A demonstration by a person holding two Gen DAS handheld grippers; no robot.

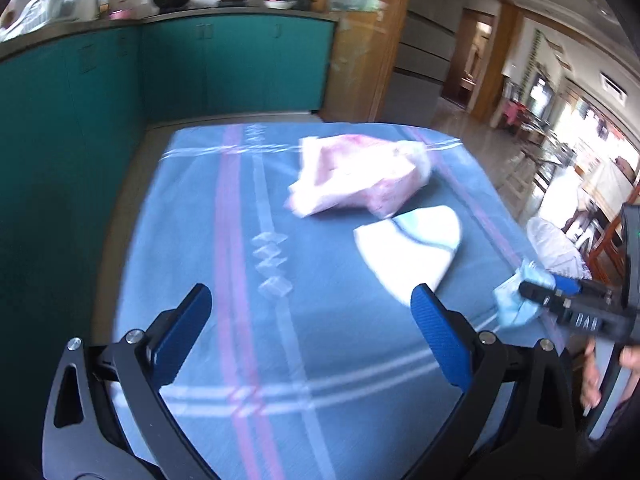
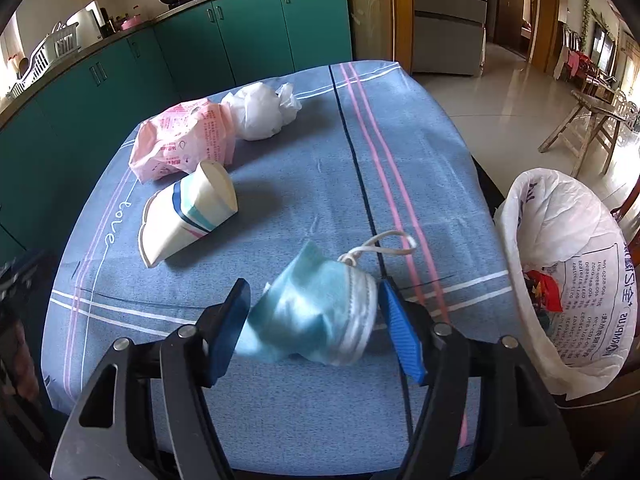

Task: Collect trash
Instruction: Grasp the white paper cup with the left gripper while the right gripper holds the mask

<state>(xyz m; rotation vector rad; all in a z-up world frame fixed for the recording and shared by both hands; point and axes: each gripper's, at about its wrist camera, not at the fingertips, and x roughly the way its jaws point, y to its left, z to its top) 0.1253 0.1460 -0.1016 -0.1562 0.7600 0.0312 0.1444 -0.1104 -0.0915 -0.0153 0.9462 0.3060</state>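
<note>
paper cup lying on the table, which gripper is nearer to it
Left. The left gripper hangs open just short of the paper cup, its right finger beside the cup's edge. The right gripper is further off toward the table's edge, closed around a blue face mask.

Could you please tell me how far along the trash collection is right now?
Done: the lined bin already holds some colourful scraps. In hand: the right gripper grips the blue face mask. Left: paper cup, pink wrapper, white wad; the left gripper is open.

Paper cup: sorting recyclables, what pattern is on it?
White paper cup with navy and teal stripes, clearest in right wrist view.
</note>
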